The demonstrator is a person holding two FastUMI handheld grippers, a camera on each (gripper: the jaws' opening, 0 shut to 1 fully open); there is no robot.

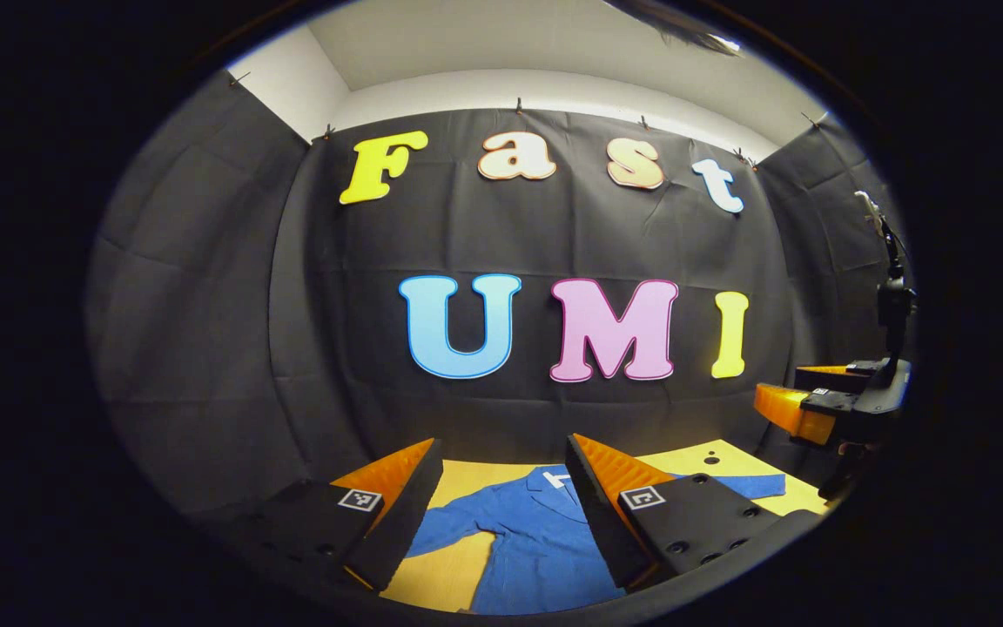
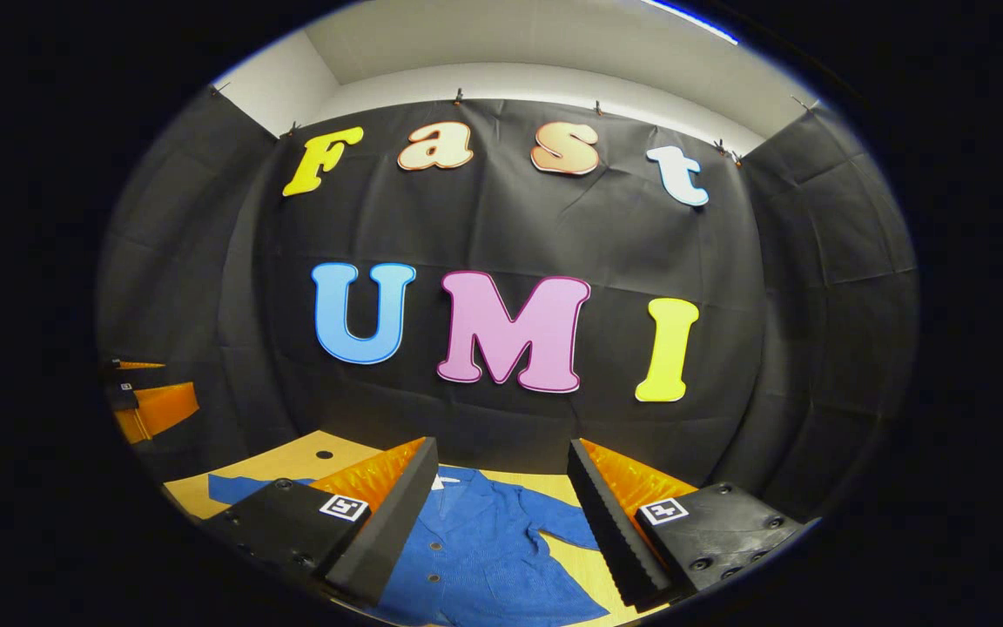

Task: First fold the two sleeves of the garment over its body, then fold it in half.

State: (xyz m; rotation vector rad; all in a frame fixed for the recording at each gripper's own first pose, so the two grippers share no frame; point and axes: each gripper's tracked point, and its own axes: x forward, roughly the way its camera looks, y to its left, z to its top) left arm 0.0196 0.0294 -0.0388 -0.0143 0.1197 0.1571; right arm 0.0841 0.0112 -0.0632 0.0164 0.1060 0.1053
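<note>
Blue garment [image 1: 528, 540] lies flat on your table [image 1: 449, 579] at 6 o'clock, white collar label [image 1: 555, 479] unreadable; your left gripper [image 1: 501, 514] and right gripper [image 2: 497, 522] hover released above it.

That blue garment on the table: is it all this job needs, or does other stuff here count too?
For the job:
- blue garment, lying spread out
- left tool, open above it
- right tool, open above it

Just there:
- wooden table
- black cloth wall
</note>
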